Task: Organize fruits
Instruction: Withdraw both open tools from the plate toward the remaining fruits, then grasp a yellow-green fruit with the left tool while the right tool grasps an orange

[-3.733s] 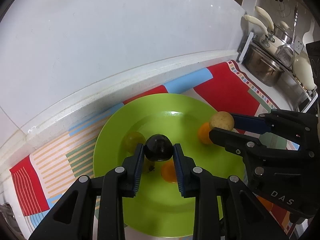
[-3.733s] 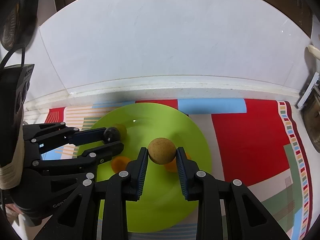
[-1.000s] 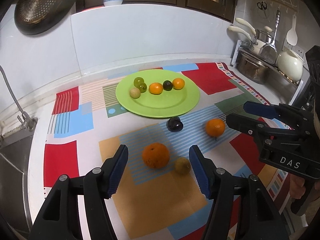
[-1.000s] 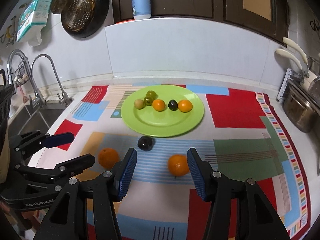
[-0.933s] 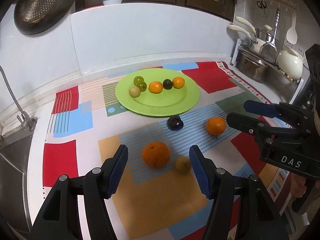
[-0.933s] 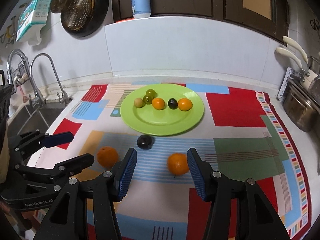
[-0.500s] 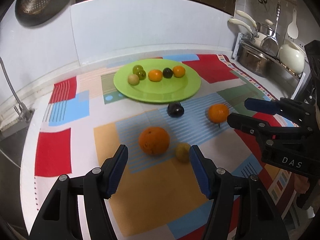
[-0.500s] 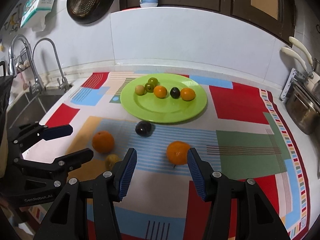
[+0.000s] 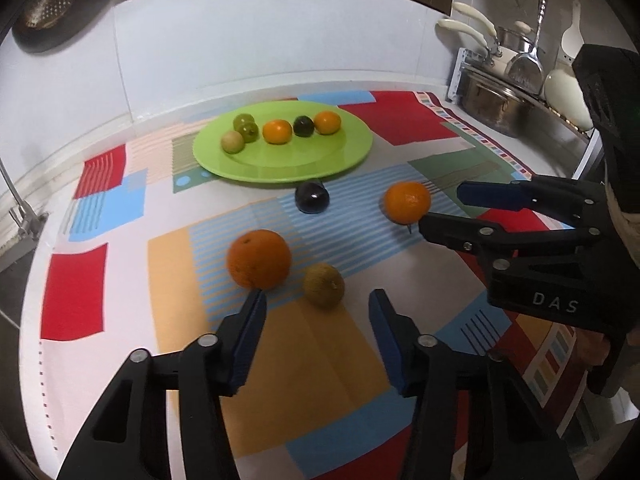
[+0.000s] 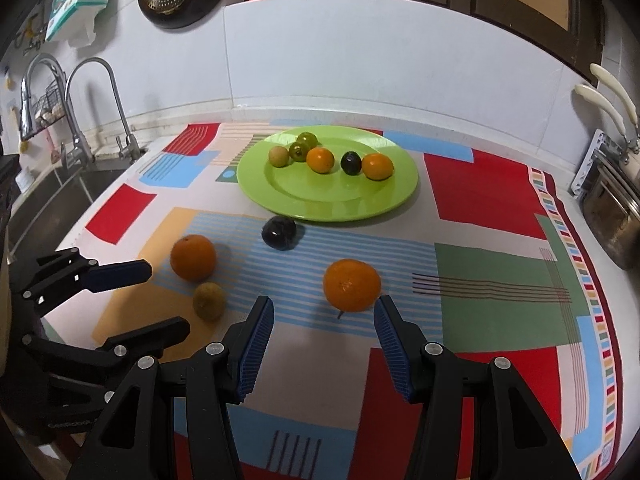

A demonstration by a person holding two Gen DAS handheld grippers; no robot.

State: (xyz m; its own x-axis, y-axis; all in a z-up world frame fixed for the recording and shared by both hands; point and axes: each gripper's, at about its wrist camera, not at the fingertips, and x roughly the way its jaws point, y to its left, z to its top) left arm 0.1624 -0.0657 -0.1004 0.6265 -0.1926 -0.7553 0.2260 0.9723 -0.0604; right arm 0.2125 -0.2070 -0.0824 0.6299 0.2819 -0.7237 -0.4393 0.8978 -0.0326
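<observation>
Both grippers hover low over the patterned cloth (image 10: pixel 492 208) on the worktop, jaws wide apart and empty. Nearest the left gripper (image 9: pixel 316 316) lie a brownish fruit (image 9: pixel 323 284) and a large orange (image 9: pixel 259 258), close together; a second orange (image 10: pixel 351 285) sits just ahead of the right gripper (image 10: pixel 324 320). Beyond, a dark plum (image 10: pixel 279 232) lies just beside the green plate (image 10: pixel 328 204), which holds six small fruits. Only the right view shows the sink (image 10: pixel 60 196).
</observation>
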